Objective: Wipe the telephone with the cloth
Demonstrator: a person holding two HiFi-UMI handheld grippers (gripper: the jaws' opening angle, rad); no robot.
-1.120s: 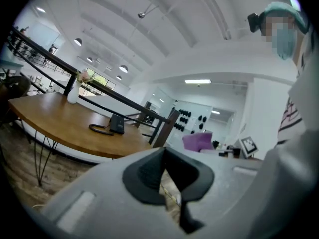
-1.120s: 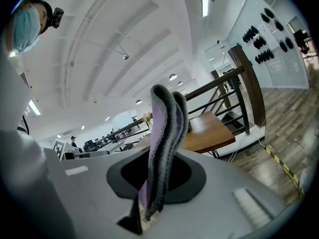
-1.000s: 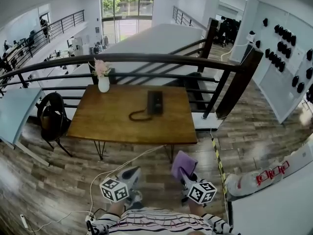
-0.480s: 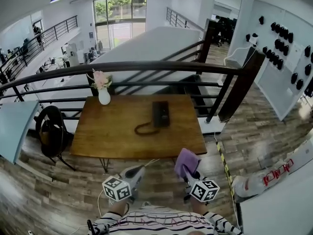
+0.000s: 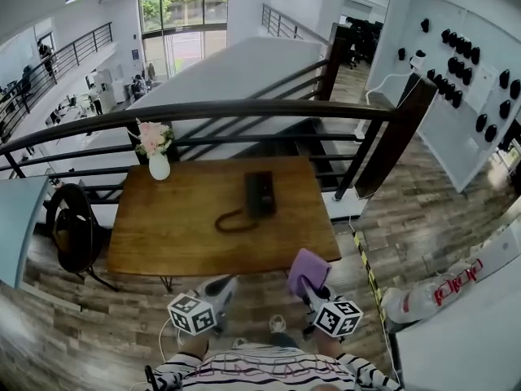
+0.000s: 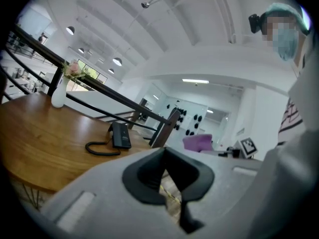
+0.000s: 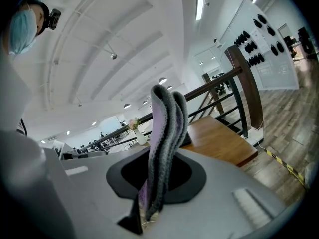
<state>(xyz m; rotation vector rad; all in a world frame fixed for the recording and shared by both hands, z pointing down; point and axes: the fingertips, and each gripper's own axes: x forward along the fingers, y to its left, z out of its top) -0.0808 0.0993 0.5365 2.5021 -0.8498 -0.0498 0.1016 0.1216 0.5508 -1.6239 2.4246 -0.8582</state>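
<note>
The black telephone [image 5: 260, 192] lies on the far right part of the wooden table [image 5: 171, 235], its coiled cord [image 5: 234, 221] looping to the left. My right gripper [image 5: 306, 288] is shut on a folded purple cloth [image 5: 307, 267] and hovers over the floor, just short of the table's near edge. In the right gripper view the cloth [image 7: 164, 133] stands up between the jaws of the right gripper [image 7: 153, 195]. My left gripper [image 5: 220, 287] is shut and holds nothing, level with the right one. The left gripper view shows the left gripper [image 6: 172, 198], the telephone [image 6: 120, 134] and the cloth [image 6: 198, 143].
A white vase of pink flowers [image 5: 157, 160] stands at the table's far left corner. A dark railing [image 5: 244, 111] runs behind the table. A black backpack [image 5: 72, 235] hangs on a chair to the left. Yellow-black tape [image 5: 363, 269] and a white cable [image 5: 167, 332] lie on the floor.
The head view has drawn nearer to the table, which now sits lower and larger in the picture. Both grippers keep their pose, the right one still on the cloth.
</note>
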